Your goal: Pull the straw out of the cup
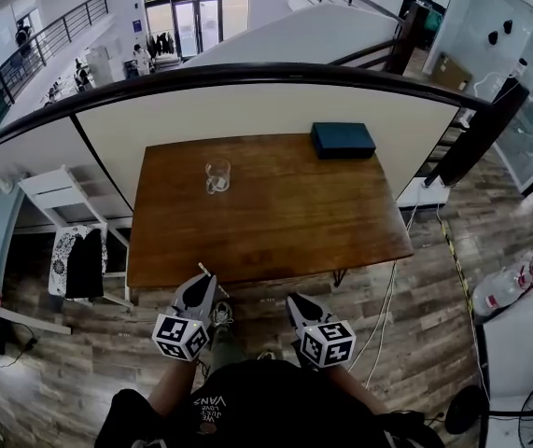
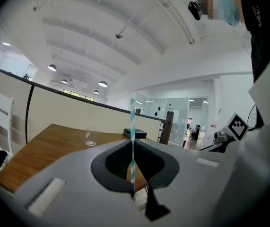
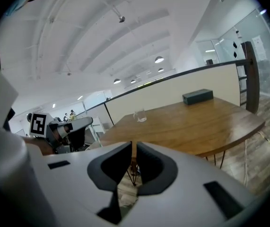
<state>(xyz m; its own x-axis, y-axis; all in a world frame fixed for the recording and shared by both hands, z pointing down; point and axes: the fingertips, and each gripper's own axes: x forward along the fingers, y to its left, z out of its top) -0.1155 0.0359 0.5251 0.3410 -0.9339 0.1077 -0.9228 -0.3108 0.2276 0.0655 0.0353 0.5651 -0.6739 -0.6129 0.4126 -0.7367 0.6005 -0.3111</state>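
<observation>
A white-and-teal striped straw [image 2: 132, 122] stands upright between the jaws of my left gripper [image 2: 133, 148], which is shut on it. In the head view this gripper [image 1: 205, 280] hangs just off the table's near edge, the straw's tip [image 1: 203, 269] poking out. The clear glass cup [image 1: 217, 175] stands on the wooden table [image 1: 275, 222] toward the far left, with no straw in it; it also shows ahead of each gripper [image 2: 91, 137] [image 3: 140, 116]. My right gripper [image 1: 297, 303] is beside the left one, its jaws [image 3: 134, 148] a narrow slit apart with nothing between them.
A dark blue box [image 1: 343, 139] lies at the table's far right corner. Behind the table runs a low wall with a black rail [image 1: 247, 75]. A white chair [image 1: 61, 194] stands left of the table, and cables run over the wood floor [image 1: 387, 297] at the right.
</observation>
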